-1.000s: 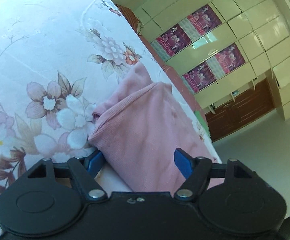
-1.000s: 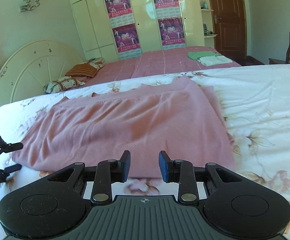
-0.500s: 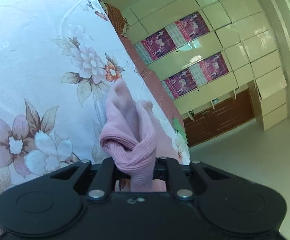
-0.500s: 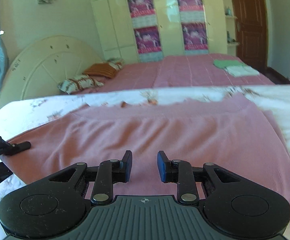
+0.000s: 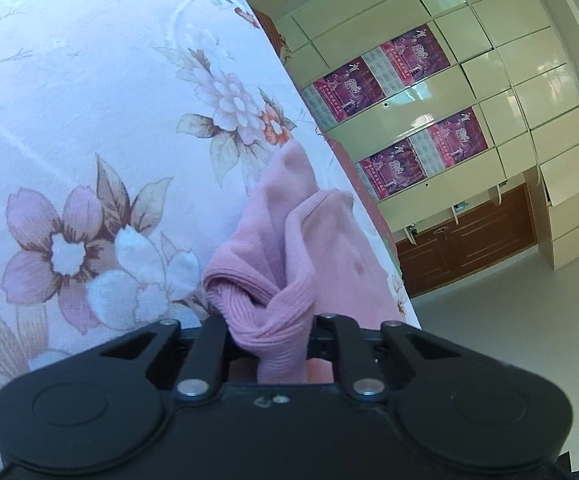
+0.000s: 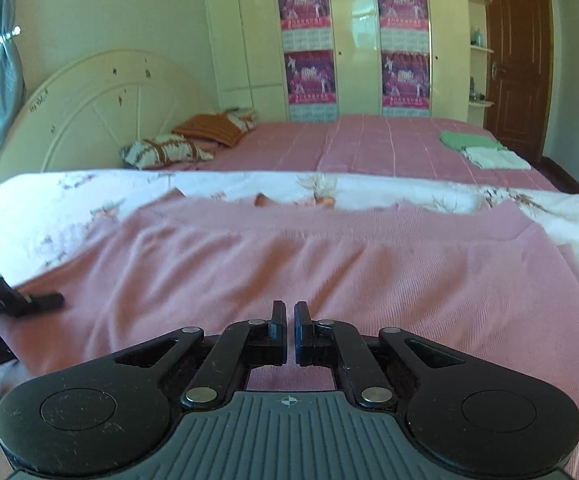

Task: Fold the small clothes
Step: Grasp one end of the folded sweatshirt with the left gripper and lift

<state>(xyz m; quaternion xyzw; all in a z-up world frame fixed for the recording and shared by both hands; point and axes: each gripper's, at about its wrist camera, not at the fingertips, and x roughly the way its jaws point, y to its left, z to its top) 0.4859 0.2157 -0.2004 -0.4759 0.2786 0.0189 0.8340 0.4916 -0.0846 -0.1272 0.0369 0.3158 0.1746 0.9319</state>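
Left gripper [image 5: 267,330] clamped on bunched hem of pink garment [image 6: 329,264], spread on floral bedspread [image 5: 89,100]. Right gripper [image 6: 287,332] jaws just closed; fabric pinch unclear.

A sunlit bedroom: glossy cream wardrobes [image 6: 353,40] hung with purple posters [image 6: 307,4] line the far wall beside a dark wooden door [image 6: 517,64]. A second bed [image 6: 369,144] in a pink cover stands before a rounded cream headboard [image 6: 101,100]; blue curtains [image 6: 3,80] frame the window at left.
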